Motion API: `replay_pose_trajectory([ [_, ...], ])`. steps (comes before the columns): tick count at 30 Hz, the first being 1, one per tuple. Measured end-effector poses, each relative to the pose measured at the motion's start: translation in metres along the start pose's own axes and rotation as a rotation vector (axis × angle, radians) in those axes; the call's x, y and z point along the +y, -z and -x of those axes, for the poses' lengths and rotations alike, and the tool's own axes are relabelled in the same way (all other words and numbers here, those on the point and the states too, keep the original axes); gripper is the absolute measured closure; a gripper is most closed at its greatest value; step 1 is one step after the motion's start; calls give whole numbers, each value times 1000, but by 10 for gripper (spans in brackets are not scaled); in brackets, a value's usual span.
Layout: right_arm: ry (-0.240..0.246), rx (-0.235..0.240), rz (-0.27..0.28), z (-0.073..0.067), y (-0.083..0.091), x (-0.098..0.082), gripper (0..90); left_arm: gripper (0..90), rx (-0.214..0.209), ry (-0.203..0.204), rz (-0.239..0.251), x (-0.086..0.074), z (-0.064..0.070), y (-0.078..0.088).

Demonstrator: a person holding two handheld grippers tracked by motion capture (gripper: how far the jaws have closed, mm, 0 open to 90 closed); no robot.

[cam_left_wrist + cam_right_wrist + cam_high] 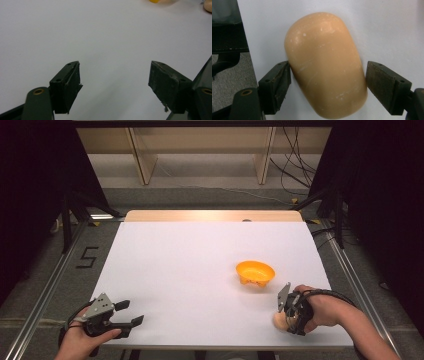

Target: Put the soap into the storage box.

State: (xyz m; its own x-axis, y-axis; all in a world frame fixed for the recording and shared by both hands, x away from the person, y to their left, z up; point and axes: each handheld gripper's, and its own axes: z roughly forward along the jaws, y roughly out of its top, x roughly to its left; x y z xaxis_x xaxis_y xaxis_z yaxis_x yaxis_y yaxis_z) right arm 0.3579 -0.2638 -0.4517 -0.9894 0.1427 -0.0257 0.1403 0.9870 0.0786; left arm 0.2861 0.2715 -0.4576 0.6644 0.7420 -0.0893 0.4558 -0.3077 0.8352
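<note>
You have one rounded, peach-coloured plastic loaf (325,65) and one shallow orange plastic bowl (255,272) on your white counter (190,270); two handheld grippers.

On the white table (200,270) an orange bowl (255,272) stands right of the middle, the right gripper (291,317) is held near the front edge over a tan rounded object (279,320), and the left gripper (129,312), jaws apart, is at the front left corner.
</note>
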Motion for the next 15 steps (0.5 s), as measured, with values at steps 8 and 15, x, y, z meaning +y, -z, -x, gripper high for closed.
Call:
replay_pose_trajectory([
  [8,-89,38,31,4,-3,4,297,251,7,-5,-6,0,0,1],
  [15,-194,51,53,6,-5,3,328,251,0,-7,-2,0,-1,0],
])
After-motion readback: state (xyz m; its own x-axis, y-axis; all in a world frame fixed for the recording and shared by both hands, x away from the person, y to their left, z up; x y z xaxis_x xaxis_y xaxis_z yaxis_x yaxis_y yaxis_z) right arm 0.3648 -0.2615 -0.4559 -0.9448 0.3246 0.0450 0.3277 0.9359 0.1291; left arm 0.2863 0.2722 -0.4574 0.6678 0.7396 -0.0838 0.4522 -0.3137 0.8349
